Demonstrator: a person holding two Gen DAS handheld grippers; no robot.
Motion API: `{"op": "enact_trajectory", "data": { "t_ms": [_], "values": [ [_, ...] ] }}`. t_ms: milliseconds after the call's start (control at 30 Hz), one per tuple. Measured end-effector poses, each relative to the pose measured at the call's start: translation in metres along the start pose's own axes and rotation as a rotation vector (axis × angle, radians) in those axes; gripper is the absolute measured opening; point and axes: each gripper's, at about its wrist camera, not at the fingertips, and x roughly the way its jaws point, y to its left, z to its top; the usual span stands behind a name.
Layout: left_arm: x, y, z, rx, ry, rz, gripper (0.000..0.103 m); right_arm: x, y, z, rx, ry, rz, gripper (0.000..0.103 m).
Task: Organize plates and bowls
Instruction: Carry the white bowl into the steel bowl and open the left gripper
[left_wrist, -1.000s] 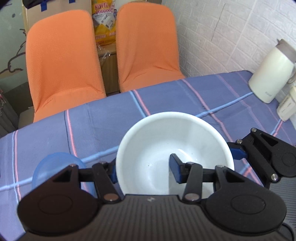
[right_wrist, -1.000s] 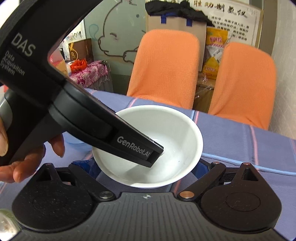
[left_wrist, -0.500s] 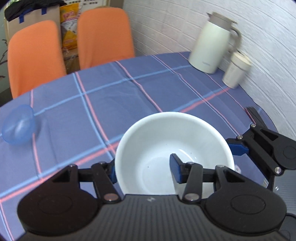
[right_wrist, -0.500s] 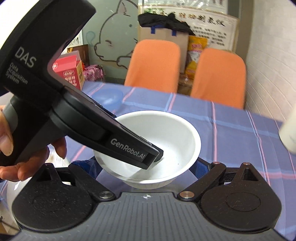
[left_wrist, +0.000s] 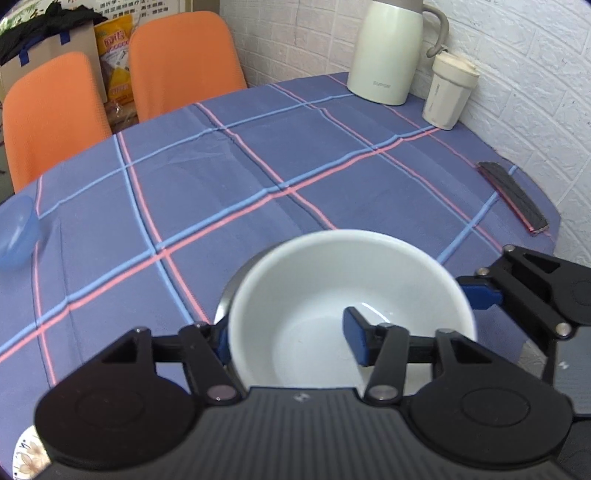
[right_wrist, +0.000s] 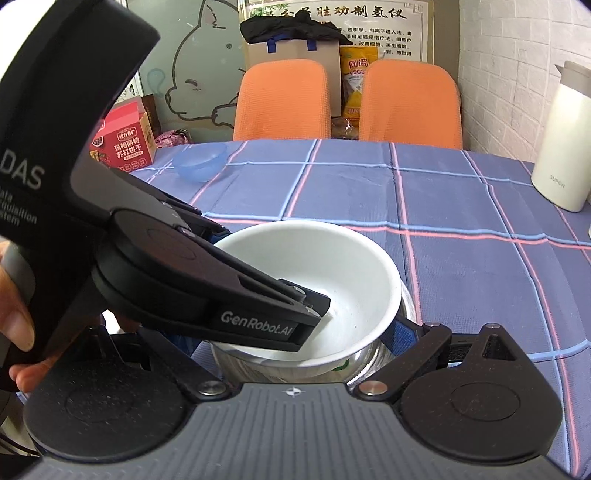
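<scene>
A white bowl (left_wrist: 332, 280) (right_wrist: 332, 258) rests inside a steel bowl (left_wrist: 222, 301) (right_wrist: 376, 350) near the table's front edge. My left gripper (left_wrist: 288, 339) straddles the white bowl's left wall, one pad outside and one inside. Its jaws are opening, and the inner pad stands off the wall. In the right wrist view its inner finger (right_wrist: 258, 317) reaches down into the bowl. My right gripper (right_wrist: 291, 338) spans the bowl's near side with blue pads against the outer wall on both sides. A blue plastic bowl (left_wrist: 14, 232) (right_wrist: 201, 162) sits far left.
A cream kettle (left_wrist: 388, 51) (right_wrist: 569, 140) and a lidded cup (left_wrist: 448, 92) stand by the brick wall. A dark flat case (left_wrist: 513, 195) lies at the right table edge. A flowered plate (left_wrist: 29, 454) shows at bottom left. Two orange chairs (right_wrist: 284, 99) stand beyond the table.
Both grippers carried the white bowl across the table toward the wall side. It now sits in the steel bowl, and the left jaws have widened slightly.
</scene>
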Motion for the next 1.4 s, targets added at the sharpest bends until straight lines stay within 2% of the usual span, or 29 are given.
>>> {"op": "enact_trajectory", "data": {
  "t_ms": [67,133,267,600,700,833,967,1100,1400],
  "values": [
    [0.004,0.000,-0.001,0.008,-0.003,0.012,0.061,0.002,-0.003,-0.003,-0.002,0.001,-0.007,0.084],
    [0.007,0.001,-0.002,0.004,0.000,0.003,0.068,0.001,-0.001,-0.011,-0.013,0.008,-0.016,0.084],
    [0.005,0.003,0.000,-0.003,-0.015,-0.015,0.075,0.002,-0.005,-0.017,-0.023,0.011,-0.025,0.085],
    [-0.012,0.010,-0.006,-0.047,-0.025,-0.030,0.076,-0.011,-0.020,-0.028,0.033,0.001,-0.041,0.085],
    [-0.032,0.017,-0.010,-0.068,-0.081,-0.030,0.078,-0.025,-0.023,-0.032,0.050,-0.040,-0.042,0.085],
    [-0.046,0.022,-0.011,-0.089,-0.109,-0.026,0.079,-0.041,-0.031,-0.037,0.108,-0.121,-0.040,0.085],
    [-0.047,0.021,-0.014,-0.091,-0.105,-0.013,0.079,-0.029,-0.042,-0.040,0.135,-0.104,-0.065,0.085],
    [-0.046,0.023,-0.016,-0.094,-0.099,-0.010,0.079,-0.013,-0.054,-0.046,0.213,-0.043,-0.037,0.085],
    [-0.044,0.030,-0.015,-0.120,-0.100,0.000,0.079,-0.028,-0.055,-0.039,0.201,-0.099,-0.034,0.085]
  ]
}}
